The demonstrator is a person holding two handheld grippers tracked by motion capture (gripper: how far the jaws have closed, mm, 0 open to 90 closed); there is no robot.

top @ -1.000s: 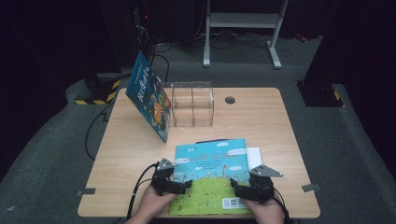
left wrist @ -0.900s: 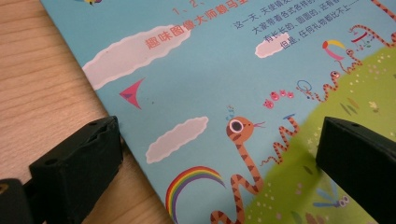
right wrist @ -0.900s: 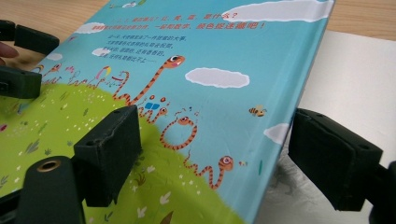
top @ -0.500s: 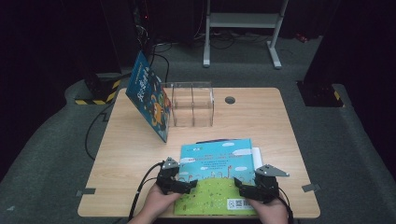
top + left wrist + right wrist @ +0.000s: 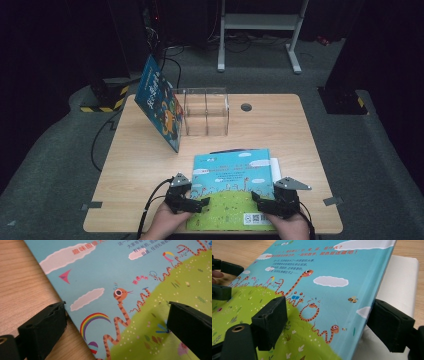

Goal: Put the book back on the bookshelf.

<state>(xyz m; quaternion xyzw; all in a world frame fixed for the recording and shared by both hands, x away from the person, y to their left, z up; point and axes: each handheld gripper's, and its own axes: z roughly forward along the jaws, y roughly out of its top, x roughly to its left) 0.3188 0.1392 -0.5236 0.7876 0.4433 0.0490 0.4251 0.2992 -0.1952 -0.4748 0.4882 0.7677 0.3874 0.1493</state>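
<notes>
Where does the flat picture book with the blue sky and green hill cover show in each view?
High view: the flat blue-and-green picture book lies at the table's near edge, between both grippers.
Left gripper view: the book's left edge runs up from between the open jaws.
Right gripper view: its right edge sits between the open jaws.
Shared landmark: the orange striped snakes on the cover.
</notes>
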